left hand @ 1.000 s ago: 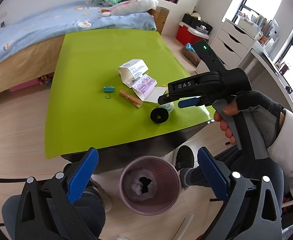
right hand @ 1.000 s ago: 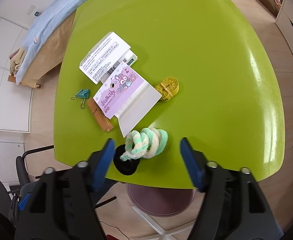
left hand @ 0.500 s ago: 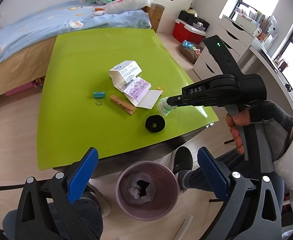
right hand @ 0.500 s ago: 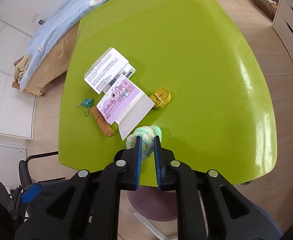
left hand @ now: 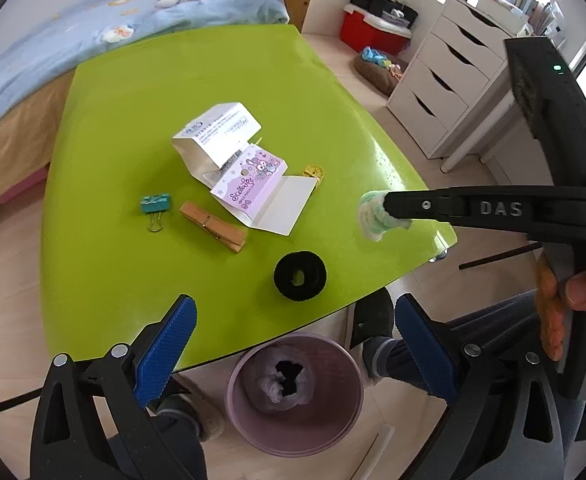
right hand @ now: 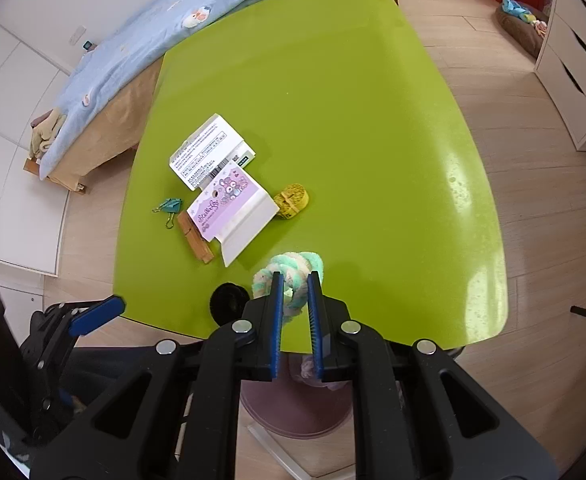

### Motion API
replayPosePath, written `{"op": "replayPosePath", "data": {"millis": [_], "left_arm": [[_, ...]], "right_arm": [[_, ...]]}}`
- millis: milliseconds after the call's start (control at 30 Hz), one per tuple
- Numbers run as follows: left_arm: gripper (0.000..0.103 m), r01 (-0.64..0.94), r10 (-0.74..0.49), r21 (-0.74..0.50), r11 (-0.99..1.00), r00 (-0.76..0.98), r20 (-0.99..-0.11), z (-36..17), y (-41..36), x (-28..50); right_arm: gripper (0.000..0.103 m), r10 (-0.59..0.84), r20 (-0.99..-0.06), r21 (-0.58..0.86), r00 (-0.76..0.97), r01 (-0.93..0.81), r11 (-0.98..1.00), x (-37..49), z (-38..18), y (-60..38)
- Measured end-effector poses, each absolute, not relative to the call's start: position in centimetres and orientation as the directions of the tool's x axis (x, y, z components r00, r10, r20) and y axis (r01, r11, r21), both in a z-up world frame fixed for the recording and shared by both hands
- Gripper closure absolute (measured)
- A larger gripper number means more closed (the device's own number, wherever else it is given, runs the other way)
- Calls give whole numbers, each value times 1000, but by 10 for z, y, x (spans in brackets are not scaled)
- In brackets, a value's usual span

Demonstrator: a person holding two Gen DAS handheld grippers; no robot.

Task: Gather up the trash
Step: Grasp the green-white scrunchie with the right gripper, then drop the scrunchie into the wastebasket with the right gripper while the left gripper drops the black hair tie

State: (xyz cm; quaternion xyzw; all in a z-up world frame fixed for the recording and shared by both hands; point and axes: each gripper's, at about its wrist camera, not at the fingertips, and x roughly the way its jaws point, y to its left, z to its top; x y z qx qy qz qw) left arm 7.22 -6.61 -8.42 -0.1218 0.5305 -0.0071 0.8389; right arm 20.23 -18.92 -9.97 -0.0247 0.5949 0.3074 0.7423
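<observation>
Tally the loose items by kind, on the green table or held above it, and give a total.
Paper packaging: 2 (white box, purple card)
Clips: 2 (teal binder clip, wooden clothespin)
Scrunchies: 2 (black scrunchie, pastel scrunchie in the right gripper)
Yellow roll: 1
Total: 7

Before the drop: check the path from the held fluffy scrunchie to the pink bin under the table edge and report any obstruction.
Nothing visible blocks it. The right gripper holds the scrunchie over the table corner; the bin stands open on the floor just past the edge.
</observation>
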Motion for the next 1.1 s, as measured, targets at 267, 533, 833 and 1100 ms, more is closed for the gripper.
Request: {"op": "replayPosePath", "data": {"millis": [267, 533, 833, 1100], "left_arm": [[8, -131, -144, -197, 972, 332, -932, -117, -73, 107], [16, -133, -112, -158, 978, 299, -948, -130, -82, 115], [73, -149, -81, -132, 980, 308, -948, -126, -73, 110], [73, -149, -83, -147, 978, 368, -926, -99, -58, 86]], "right_arm": [[91, 403, -905, 292, 134, -494, 819, 202, -96, -206], [91, 396, -908, 283, 139, -494, 822, 202, -98, -213], [92, 396, -906, 273, 149, -507, 817, 200, -96, -208], [91, 400, -903, 267, 154, -528, 806, 190, -94, -203]]}}
